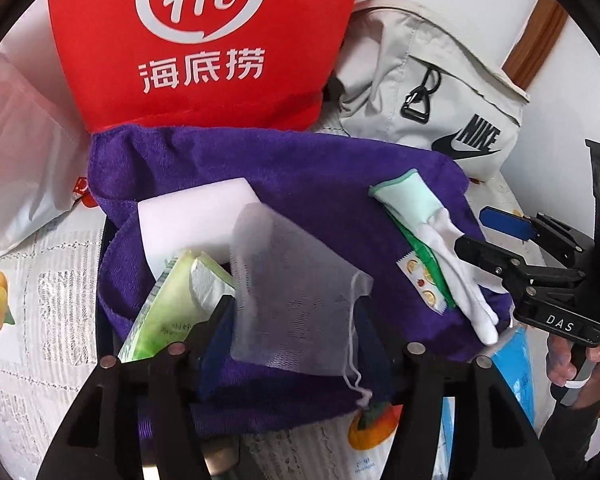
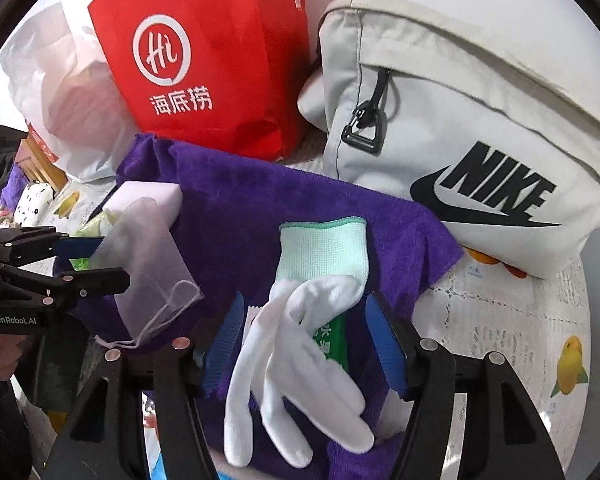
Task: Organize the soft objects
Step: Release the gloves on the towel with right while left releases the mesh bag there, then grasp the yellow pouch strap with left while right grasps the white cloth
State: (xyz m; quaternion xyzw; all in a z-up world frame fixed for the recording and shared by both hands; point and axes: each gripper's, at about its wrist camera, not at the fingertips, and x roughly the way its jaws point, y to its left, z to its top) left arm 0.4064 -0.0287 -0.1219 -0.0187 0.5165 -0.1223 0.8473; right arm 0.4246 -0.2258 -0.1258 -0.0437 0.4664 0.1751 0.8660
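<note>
A purple towel (image 1: 300, 168) (image 2: 260, 200) lies spread over a heap on the table. On it lie a white mesh drawstring pouch (image 1: 296, 292) (image 2: 148, 256), a white sponge block (image 1: 196, 220) (image 2: 148, 196), a green tissue pack (image 1: 168, 312) and a white glove with a mint cuff (image 1: 432, 232) (image 2: 300, 344). My left gripper (image 1: 300, 344) (image 2: 96, 260) is open with its jaws on either side of the pouch. My right gripper (image 2: 304, 344) (image 1: 476, 232) is open with its jaws on either side of the glove, which covers a green sachet (image 2: 336, 340).
A red Haidilao bag (image 1: 204, 40) (image 2: 204, 60) and a grey Nike bag (image 1: 432, 92) (image 2: 460, 140) stand behind the towel. A white plastic bag (image 1: 16, 160) (image 2: 72, 92) lies at the left. The tablecloth (image 1: 32, 300) (image 2: 500, 320) has a fruit print.
</note>
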